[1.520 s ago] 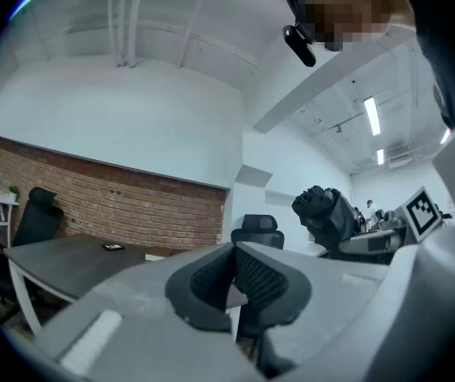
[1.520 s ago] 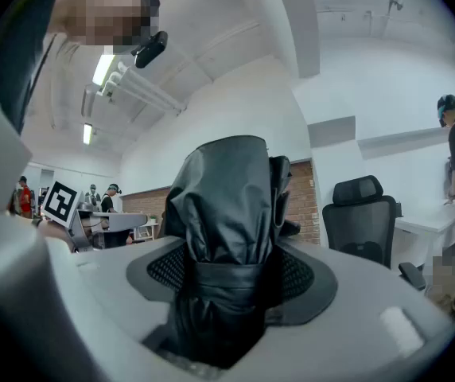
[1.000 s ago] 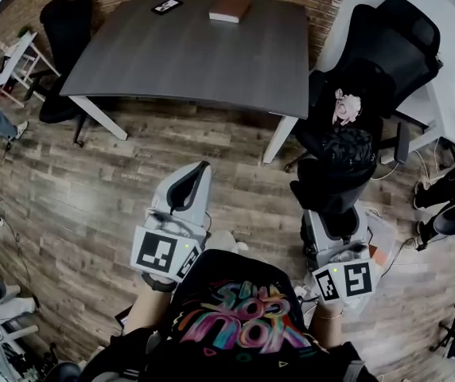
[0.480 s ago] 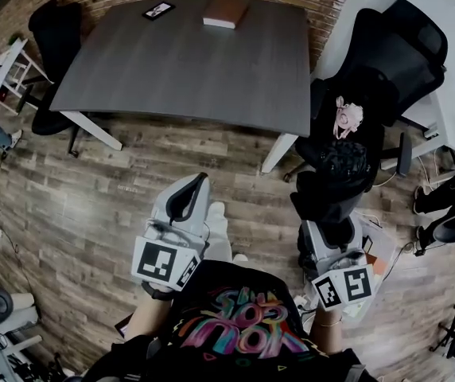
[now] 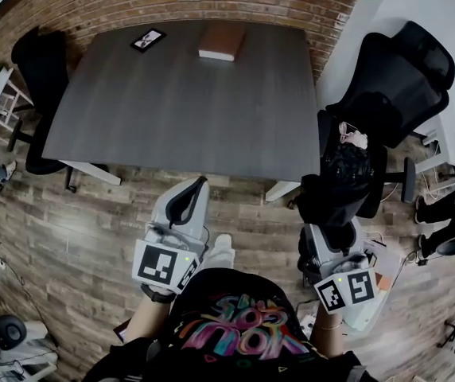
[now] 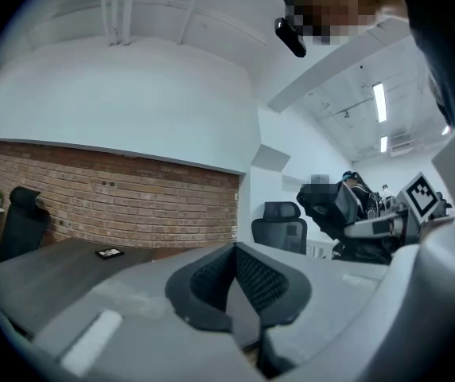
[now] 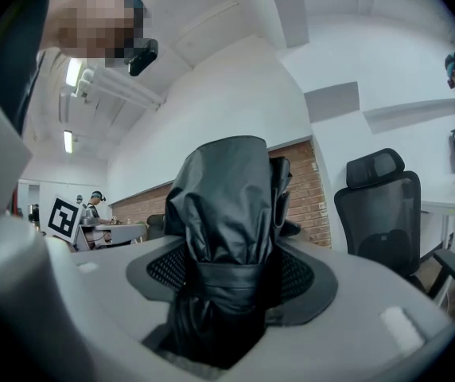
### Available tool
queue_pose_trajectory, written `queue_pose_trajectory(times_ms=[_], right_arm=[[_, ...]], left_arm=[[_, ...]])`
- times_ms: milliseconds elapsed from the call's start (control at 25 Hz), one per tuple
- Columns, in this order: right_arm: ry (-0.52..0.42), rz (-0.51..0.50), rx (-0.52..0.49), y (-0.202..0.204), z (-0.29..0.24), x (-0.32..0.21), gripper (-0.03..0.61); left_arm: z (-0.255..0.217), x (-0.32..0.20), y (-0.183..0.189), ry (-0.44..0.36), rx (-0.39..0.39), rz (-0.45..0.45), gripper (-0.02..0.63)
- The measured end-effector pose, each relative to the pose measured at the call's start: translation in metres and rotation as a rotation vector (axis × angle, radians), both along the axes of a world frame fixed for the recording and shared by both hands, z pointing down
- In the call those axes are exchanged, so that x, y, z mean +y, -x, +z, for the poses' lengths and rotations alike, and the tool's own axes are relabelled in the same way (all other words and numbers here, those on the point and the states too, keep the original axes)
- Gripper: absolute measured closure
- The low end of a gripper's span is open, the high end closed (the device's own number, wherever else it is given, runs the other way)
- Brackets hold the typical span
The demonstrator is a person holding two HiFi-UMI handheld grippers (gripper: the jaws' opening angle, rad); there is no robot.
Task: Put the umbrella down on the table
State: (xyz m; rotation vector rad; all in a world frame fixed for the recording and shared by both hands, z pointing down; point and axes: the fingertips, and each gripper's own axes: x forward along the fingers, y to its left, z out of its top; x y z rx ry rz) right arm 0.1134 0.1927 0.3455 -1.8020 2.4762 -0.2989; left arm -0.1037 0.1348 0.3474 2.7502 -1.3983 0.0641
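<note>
A folded black umbrella (image 5: pixel 340 172) stands upright between the pads of my right gripper (image 5: pixel 335 207), which is shut on it near the table's front right corner. In the right gripper view the umbrella (image 7: pixel 229 205) fills the middle, bunched and strapped, with the right gripper (image 7: pixel 231 275) clamped around its lower part. The dark grey table (image 5: pixel 188 110) lies just ahead. My left gripper (image 5: pixel 184 200) hovers over the wood floor before the table's front edge. In the left gripper view its black pads meet with nothing between them (image 6: pixel 232 281).
A phone (image 5: pixel 148 40) and a brown book (image 5: pixel 219 41) lie at the table's far side by the brick wall. A black office chair (image 5: pixel 398 78) stands right of the table, another (image 5: pixel 36 54) at its left. Cables and gear lie on the floor at right.
Both grippers have moved forward toward the table, which now sits closer and larger in the head view. The umbrella stays clamped in the right gripper.
</note>
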Motion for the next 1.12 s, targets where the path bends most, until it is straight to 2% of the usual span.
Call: queue_pose_trajectory(times_ms=[320,600,920,1120], right_arm=[[0.005,0.083,-0.004,0.008,0.0,-0.06,0.298],[0.06,0.116,-0.016,0.002,0.012,-0.077,0.298],[0.104,0.076,-0.023,-0.024,0.028,-0.144,0.298],[0.089,0.017,-0.007,-0.038,0.019,-0.202,0.298]], left_arm=[[0.011,-0.068,0.023,0.022,0.0,0.029,0.615],[0.028,-0.091,0.017,0.07,0.005,0.051,0.615],[0.035,-0.149,-0.013,0.086,-0.008,0.024,0.615],[0.017,-0.202,-0.036,0.05,-0.003,-0.005,0.615]])
